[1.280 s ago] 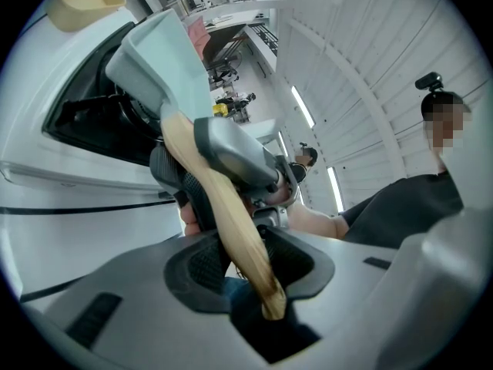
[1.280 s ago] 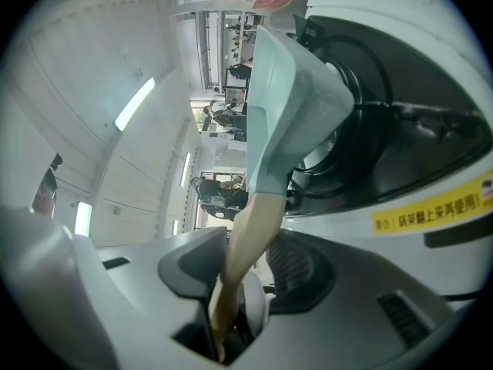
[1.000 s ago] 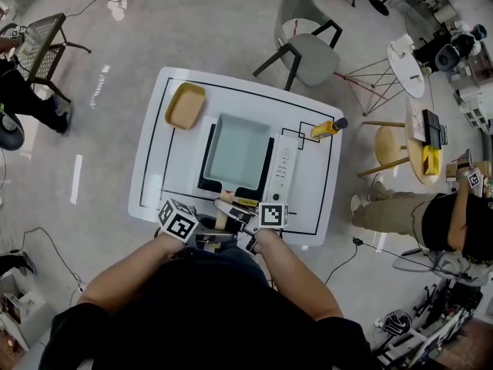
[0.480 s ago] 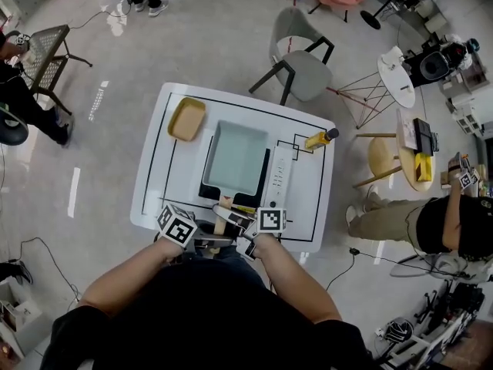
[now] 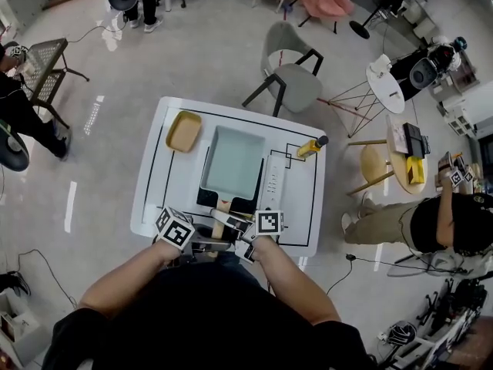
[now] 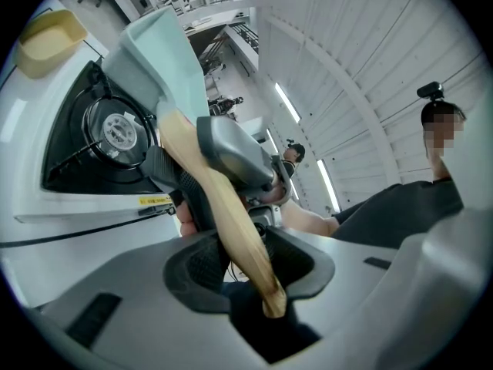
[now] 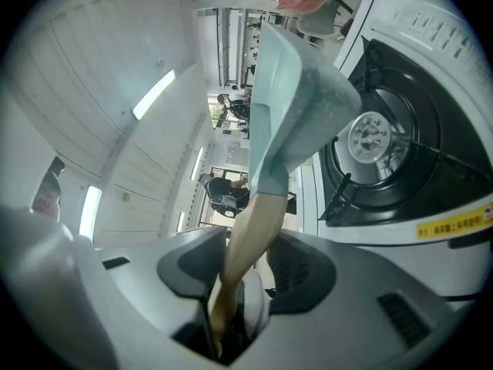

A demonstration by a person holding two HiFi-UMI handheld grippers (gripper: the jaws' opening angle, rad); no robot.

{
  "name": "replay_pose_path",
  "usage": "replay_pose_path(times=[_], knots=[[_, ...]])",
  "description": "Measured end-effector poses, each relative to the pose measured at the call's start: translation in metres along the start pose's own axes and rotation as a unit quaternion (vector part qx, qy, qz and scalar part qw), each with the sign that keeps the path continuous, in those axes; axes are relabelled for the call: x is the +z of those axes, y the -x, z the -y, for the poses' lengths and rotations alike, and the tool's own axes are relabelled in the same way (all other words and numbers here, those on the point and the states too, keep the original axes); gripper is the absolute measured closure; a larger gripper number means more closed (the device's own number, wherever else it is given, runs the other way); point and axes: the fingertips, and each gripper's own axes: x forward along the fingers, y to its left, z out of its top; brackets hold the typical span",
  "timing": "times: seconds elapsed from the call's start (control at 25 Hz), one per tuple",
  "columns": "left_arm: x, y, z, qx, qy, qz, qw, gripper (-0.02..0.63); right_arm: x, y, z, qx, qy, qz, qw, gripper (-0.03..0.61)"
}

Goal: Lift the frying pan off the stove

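**Frying pan held clear of the burner by both grippers**

Nearest the person, the left gripper [image 6: 246, 264] is clenched on the end of the wooden handle [image 6: 222, 206], which is seen passing between its two dark pads. Just beyond it, the right gripper [image 7: 245, 272] is clamped on the same handle, a little closer to the pan; the wood is seen running down between its jaws.

The frying pan [image 5: 233, 160], square and pale teal, is carried at the far end of the handle. From both gripper views it is seen raised and tilted, with open space between its base and the round burner [image 7: 373, 141] and the black pan supports below. From the head view it is seen directly over the black top of the stove [image 5: 273, 183], whose white control strip lies along the pan's right side.

The stove is set on a white surface [image 5: 150, 183] marked with black lines. A yellow tray [image 5: 184, 131] is placed at the far left corner of that surface, just beside the stove, and a yellow bottle [image 5: 311, 146] with a dark cap is laid near the far right corner. Beyond the surface, a grey chair [image 5: 289, 83] is seen on the floor.
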Motion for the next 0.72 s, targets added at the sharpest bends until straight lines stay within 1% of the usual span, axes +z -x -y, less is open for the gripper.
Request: replay_pose_path(times=[0.16, 0.32, 0.4, 0.56, 0.72], knots=[[0.001, 0.001, 0.007, -0.002, -0.009, -0.008, 0.9999, 0.466, 0.003, -0.003, -0.018, 0.023, 0.024, 0.001, 0.999, 0.410], [0.002, 0.002, 0.013, -0.007, -0.017, -0.014, 0.9997, 0.466, 0.000, 0.001, -0.015, -0.002, 0.018, -0.001, 1.000, 0.409], [0.003, 0.002, 0.016, -0.009, -0.022, -0.013, 0.9996, 0.466, 0.001, 0.001, -0.020, 0.003, 0.020, 0.001, 1.000, 0.409], [0.005, 0.001, 0.020, -0.009, -0.030, -0.016, 0.9994, 0.466, 0.002, 0.004, -0.020, -0.013, 0.032, 0.001, 0.999, 0.408], [0.001, 0.000, 0.026, -0.012, -0.039, -0.023, 0.9989, 0.468, -0.002, 0.005, -0.025, -0.013, 0.044, -0.001, 0.999, 0.408]])
